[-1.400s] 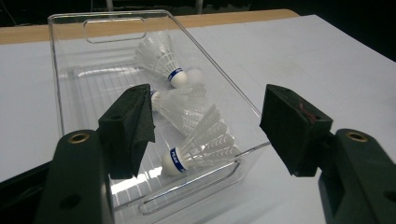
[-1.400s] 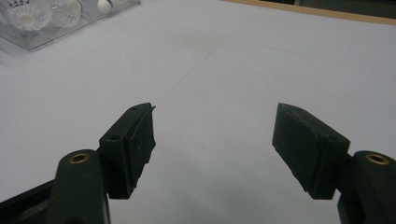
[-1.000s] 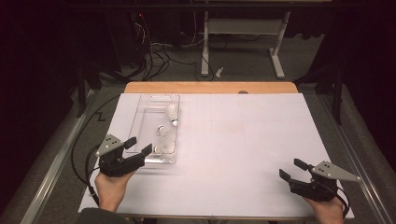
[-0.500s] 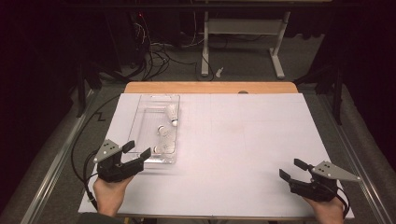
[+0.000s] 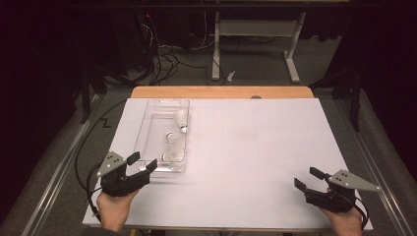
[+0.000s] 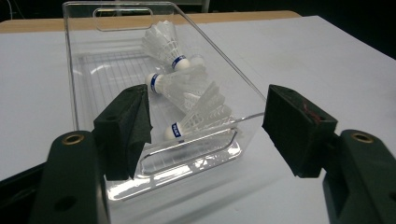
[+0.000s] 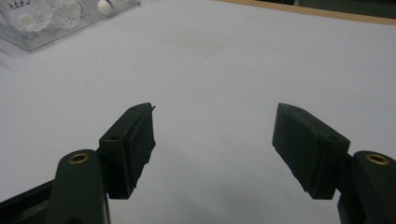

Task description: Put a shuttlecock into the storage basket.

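The clear rectangular plastic bin (image 6: 154, 88), holding three white feathered shuttlecocks (image 6: 184, 91), is sitting on the tabletop's left side, its long axis running straight away from the left gripper (image 5: 137, 166). That gripper's fingers are standing apart at the bin's near end wall; the right gripper (image 5: 311, 179), also spread, is resting well apart.

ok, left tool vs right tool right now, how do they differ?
The left tool sits at the near end of the clear plastic tray, pointing at the white feathered shuttlecocks inside. The right tool sits at the table's near right, well away from the tray, with bare white table cover ahead. Both are open, holding nothing, each in a hand.
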Tool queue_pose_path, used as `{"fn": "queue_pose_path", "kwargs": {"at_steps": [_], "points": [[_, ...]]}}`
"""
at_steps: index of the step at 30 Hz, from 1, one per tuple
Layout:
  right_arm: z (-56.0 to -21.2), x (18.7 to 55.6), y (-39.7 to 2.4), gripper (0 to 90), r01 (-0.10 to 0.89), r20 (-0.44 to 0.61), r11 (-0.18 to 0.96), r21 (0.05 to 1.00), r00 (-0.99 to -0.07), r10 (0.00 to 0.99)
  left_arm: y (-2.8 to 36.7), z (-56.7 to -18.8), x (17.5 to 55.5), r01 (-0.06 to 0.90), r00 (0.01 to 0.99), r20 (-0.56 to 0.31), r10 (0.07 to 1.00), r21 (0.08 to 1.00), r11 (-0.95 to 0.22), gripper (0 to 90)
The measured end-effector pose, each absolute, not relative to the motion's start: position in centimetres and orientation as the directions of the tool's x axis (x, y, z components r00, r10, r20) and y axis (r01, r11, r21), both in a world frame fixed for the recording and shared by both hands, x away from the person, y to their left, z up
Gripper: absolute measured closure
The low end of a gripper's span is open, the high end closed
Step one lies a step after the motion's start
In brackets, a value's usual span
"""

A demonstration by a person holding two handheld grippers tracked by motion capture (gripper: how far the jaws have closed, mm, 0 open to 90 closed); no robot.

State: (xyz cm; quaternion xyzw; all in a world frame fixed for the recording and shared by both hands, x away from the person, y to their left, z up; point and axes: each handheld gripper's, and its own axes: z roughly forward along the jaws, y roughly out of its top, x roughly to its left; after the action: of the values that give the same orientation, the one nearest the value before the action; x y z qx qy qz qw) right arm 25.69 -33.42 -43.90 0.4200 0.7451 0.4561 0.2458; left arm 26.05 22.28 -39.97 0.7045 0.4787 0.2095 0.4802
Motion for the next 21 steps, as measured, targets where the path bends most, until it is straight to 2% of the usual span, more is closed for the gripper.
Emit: {"fn": "queue_pose_path", "kwargs": {"at_steps": [21], "points": [[-43.88,25.65,-33.47,30.0,0.401,0.016,0.231,0.886,-0.525,0.851,22.32,-40.91,25.43,0.469,0.446,-0.164,0.88,0.88,-0.073,32.8]]}}
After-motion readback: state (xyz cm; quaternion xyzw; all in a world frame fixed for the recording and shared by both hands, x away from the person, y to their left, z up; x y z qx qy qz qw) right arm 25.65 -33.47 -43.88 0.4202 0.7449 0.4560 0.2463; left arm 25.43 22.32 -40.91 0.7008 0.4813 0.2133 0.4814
